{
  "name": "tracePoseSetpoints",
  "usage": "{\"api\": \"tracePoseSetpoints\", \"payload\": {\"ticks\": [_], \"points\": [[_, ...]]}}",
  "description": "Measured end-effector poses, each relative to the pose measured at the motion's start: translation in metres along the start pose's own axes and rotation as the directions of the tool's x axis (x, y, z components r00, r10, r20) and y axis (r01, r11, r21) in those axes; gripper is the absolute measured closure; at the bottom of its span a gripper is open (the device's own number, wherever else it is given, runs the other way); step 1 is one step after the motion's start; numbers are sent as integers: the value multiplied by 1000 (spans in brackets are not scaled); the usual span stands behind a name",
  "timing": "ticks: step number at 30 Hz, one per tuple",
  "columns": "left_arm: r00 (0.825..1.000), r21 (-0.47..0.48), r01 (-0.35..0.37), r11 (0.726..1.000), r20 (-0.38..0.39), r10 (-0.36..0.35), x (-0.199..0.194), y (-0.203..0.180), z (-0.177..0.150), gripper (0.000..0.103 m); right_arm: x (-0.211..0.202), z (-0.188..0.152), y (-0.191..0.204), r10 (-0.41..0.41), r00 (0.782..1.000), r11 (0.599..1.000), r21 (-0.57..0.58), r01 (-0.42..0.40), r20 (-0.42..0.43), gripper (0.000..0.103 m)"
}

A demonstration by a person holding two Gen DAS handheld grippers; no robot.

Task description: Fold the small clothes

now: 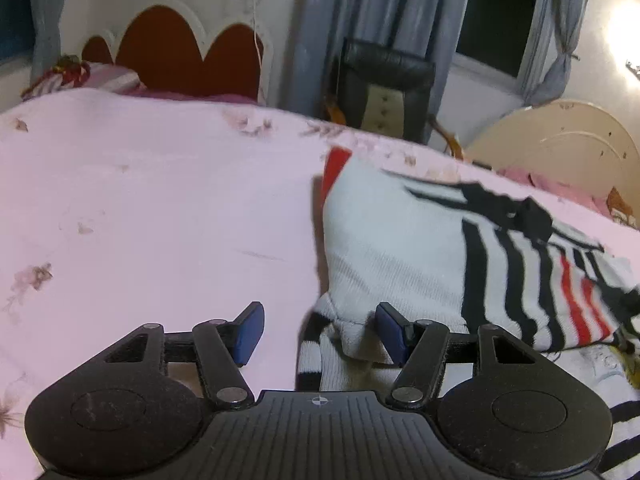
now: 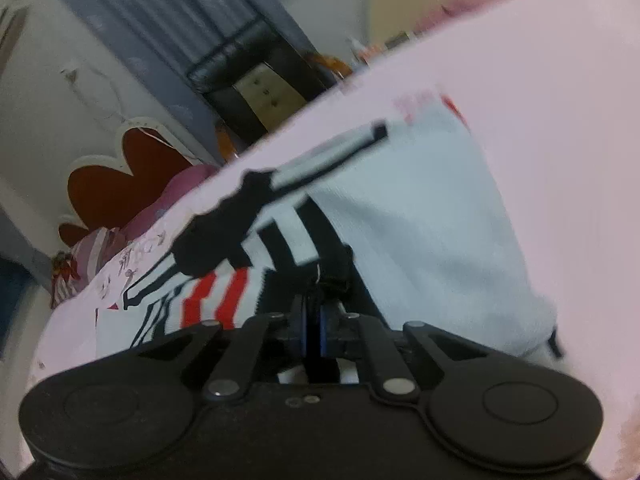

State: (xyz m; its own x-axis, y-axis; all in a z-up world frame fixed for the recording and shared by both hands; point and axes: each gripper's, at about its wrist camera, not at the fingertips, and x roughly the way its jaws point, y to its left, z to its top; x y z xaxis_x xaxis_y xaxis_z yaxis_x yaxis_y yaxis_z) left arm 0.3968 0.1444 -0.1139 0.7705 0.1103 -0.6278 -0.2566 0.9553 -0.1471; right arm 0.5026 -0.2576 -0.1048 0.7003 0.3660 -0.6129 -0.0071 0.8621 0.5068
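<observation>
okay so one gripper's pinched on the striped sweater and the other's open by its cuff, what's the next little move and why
Probably ease the left gripper forward and close it on the striped cuff. Its jaws stand open with that edge between them, while the right gripper is already shut on the sweater, so both edges can then be lifted to fold.

A pale pink bedsheet printed with small faded flowers is spread across the bed. Behind it, a white scalloped headboard with dark red panels is set against the wall, and a pink striped pillow is laid at its foot. Grey-blue pleated curtains are hung beside a dark window. A black leather chair with a cream tufted back is placed below the curtains, and a cream rounded footboard is seen further right.
</observation>
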Motion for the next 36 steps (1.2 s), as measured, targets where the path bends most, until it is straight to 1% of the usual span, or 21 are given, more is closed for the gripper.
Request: {"api": "tracePoseSetpoints", "payload": {"ticks": [2, 4, 5, 6, 7, 9, 11, 12, 14, 18, 19, 21, 23, 25, 27, 29, 32, 33, 34, 35, 36], "points": [[1000, 35, -3, 999, 0, 3, 3, -4, -5, 41, -19, 0, 13, 9, 999, 996, -94, -4, 51, 96], [1000, 60, -3, 998, -6, 4, 2, -1, -5, 41, -23, -3, 18, -13, 998, 988, -153, 22, 57, 96], [1000, 65, -3, 998, -1, 3, -1, -3, 0, 41, -16, -4, 16, -47, 998, 985, -162, 53, 38, 96], [999, 74, 12, 997, 29, -15, -6, -6, 6, 41, -4, -7, 12, -103, 995, 982, -161, 100, -15, 92], [997, 88, 40, 995, 68, -46, -12, -10, 13, 41, 6, -7, 8, -136, 989, 979, -161, 124, -66, 93], [988, 156, 75, 985, 121, -94, -16, -22, 33, 41, -6, -5, 7, -129, 992, 981, -147, 128, 5, 80], [982, 218, 105, 970, 129, -135, -4, -34, 51, 41, -22, 0, 10, -125, 986, 977, -159, 141, 107, 79], [981, 235, 127, 964, 112, -157, 8, -39, 61, 41, -24, 5, 10, -123, 984, 976, -164, 144, 132, 80], [979, 226, 168, 959, 74, -189, 38, -43, 77, 41, -17, 13, 9, -140, 983, 970, -182, 160, 118, 81], [986, 187, 169, 968, -26, -167, 96, -37, 83, 41, 0, 20, 10, -114, 990, 960, -248, 132, 86, 82], [987, 172, 162, 972, -32, -159, 103, -33, 80, 41, 6, 18, 11, -116, 991, 953, -274, 131, 70, 82], [982, 111, 191, 975, -7, -191, 106, -23, 77, 41, 21, 12, 11, -169, 985, 930, -325, 170, 30, 85], [980, 50, 201, 978, -7, -201, 102, -16, 82, 41, 20, 10, 11, -174, 984, 926, -333, 176, 36, 85], [981, 47, 187, 981, 39, -189, 91, -16, 84, 41, 11, 11, 20, -179, 982, 926, -325, 190, 66, 80], [973, 81, 220, 972, 57, -225, 82, -28, 83, 41, 0, 8, 33, -107, 989, 934, -332, 134, 98, 80], [959, 122, 273, 954, 44, -280, 74, -48, 77, 41, 5, 3, 54, -44, 997, 928, -366, 66, 69, 80], [934, 139, 353, 925, 9, -357, 65, -79, 59, 41, 25, -11, 86, 34, 999, 909, -416, -30, 2, 80], [936, 154, 350, 924, -3, -353, 64, -89, 52, 41, 32, -16, 94, 46, 999, 899, -435, -47, -13, 81], [943, 169, 333, 928, -26, -333, 66, -97, 45, 41, 39, -22, 102, 47, 998, 888, -457, -55, -31, 81], [953, 187, 303, 934, -63, -297, 71, -102, 41, 41, 48, -27, 106, 32, 998, 878, -476, -52, -50, 81], [962, 237, 271, 933, -71, -262, 75, -108, 33, 41, 56, -31, 108, -11, 998, 867, -498, -25, -69, 84]]}}
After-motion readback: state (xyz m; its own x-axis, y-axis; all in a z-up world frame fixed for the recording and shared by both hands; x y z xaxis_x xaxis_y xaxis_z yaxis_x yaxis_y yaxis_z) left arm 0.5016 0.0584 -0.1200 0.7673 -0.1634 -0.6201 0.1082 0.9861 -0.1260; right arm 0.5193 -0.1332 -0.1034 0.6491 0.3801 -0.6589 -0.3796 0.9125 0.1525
